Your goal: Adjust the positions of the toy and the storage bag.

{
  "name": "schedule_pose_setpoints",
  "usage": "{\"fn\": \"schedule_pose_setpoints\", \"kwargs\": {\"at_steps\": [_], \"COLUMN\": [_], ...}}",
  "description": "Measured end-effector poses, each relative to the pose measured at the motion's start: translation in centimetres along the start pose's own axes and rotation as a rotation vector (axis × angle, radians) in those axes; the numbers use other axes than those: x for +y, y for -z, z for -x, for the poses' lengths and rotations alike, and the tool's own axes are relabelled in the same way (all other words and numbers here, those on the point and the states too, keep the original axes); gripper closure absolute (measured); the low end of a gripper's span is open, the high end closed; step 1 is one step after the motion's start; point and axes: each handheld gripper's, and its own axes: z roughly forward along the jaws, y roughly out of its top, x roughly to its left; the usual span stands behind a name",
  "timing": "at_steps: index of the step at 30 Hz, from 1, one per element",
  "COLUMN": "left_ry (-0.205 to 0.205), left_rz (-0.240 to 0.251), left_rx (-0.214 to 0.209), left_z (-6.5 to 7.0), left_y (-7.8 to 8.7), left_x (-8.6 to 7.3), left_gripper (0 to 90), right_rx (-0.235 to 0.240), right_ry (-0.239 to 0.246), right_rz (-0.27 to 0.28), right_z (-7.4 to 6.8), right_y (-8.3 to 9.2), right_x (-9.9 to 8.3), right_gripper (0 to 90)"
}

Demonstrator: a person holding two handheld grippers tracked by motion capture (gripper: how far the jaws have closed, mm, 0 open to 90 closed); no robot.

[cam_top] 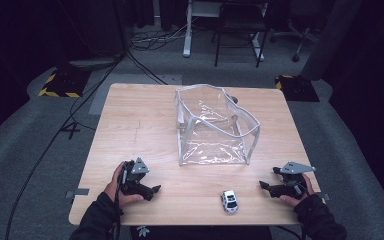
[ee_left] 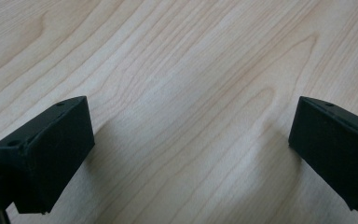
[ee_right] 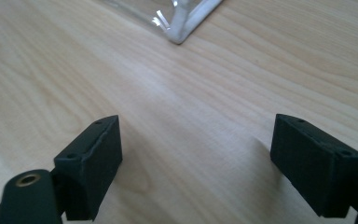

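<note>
A wooden table (cam_top: pixel 130 115) carries three things: two hand-held grippers and, between them, a small toy car, with a clear plastic bag farther back.

The left gripper (cam_top: pixel 152 190) rests near the table's near left corner, held by the person's left hand (cam_top: pixel 117 185). Its jaws stand wide apart in the left gripper view (ee_left: pixel 191 144), released, with bare wood between them and nothing in their grasp.

The right gripper (cam_top: pixel 265 186) lies near the near right corner, in the person's right hand (cam_top: pixel 296 192), pointing toward the table's middle. In the right gripper view (ee_right: pixel 196 163) its jaws are likewise spread wide and hold nothing; a white-edged corner of the bag (ee_right: pixel 182 23) shows ahead of them at the top.

The toy car (cam_top: pixel 229 201), white with dark windows, sits close to the near edge, between the two grippers and nearer the right one, apart from both.

The clear plastic bag (cam_top: pixel 215 127), trimmed in white, stands open-topped around the table's middle, toward the far edge, well apart from the car and from both grippers.
</note>
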Motion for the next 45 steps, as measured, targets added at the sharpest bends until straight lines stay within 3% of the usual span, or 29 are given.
{"fn": "schedule_pose_setpoints", "kwargs": {"at_steps": [6, 7, 9, 10, 11, 14, 16, 18, 23, 24, 26, 31, 36, 37, 38, 45], "left_ry": [0.001, -0.016, -0.004, -0.024, -0.013, -0.026, -0.024, -0.030, -0.037, -0.027, -0.042, -0.039, -0.025, -0.040, -0.051, -0.060], "left_rz": [-0.003, 0.001, -0.004, -0.003, -0.006, -0.002, -0.009, -0.004, -0.003, -0.006, -0.004, -0.007, -0.012, -0.005, 0.000, -0.018], "left_rx": [-0.014, -0.001, -0.020, -0.012, -0.025, -0.013, -0.034, -0.029, -0.017, -0.041, -0.036, -0.036, -0.022, -0.044, -0.035, -0.050], "left_z": [0.3, 0.3, 0.5, 0.6, 0.8, 1.0, 1.4, 1.5, 1.8, 2.0, 1.9, 2.1, 2.6, 2.6, 2.7, 3.3], "left_y": [-0.5, -0.5, -0.8, -1.0, -1.1, -1.5, -2.1, -2.2, -2.7, -3.0, -3.1, -3.4, -3.9, -4.2, -4.5, -5.3], "left_x": [0.5, 0.6, 0.8, 1.2, 1.3, 1.8, 2.4, 2.6, 3.2, 3.4, 3.6, 4.0, 4.6, 4.9, 5.2, 6.3], "left_gripper": [0.5, 0.6, 0.6, 0.6, 0.6, 0.6, 0.7, 0.7, 0.7, 0.7, 0.7, 0.7, 0.7, 0.7, 0.7, 0.9], "right_rx": [0.039, 0.051, 0.064, 0.089, 0.104, 0.127, 0.157, 0.180, 0.232, 0.238, 0.257, 0.278, 0.259, 0.253, 0.258, 0.245], "right_ry": [0.046, 0.049, 0.065, 0.080, 0.097, 0.121, 0.142, 0.160, 0.208, 0.215, 0.235, 0.257, 0.228, 0.229, 0.232, 0.218], "right_rz": [0.004, 0.005, 0.005, 0.000, 0.004, 0.004, 0.004, 0.000, 0.002, -0.001, -0.001, 0.005, 0.003, 0.006, 0.012, 0.010], "right_z": [-1.1, -1.6, -2.2, -3.1, -3.5, -4.3, -5.7, -6.6, -8.1, -8.6, -9.0, -10.3, -11.3, -11.4, -11.6, -12.4], "right_y": [0.5, 0.5, 0.6, 0.7, 0.6, 0.6, 0.5, 0.4, 0.2, 0.1, 0.0, -0.5, -1.2, -1.3, -1.4, -1.9], "right_x": [-0.5, -0.5, -0.6, -0.6, -0.6, -0.6, -0.5, -0.4, -0.2, -0.1, 0.0, 0.5, 1.0, 1.1, 1.2, 1.7], "right_gripper": [16.9, 16.8, 16.8, 16.8, 16.7, 16.7, 16.7, 16.7, 16.5, 16.5, 16.4, 18.8, 18.8, 19.5, 19.9, 19.7]}}
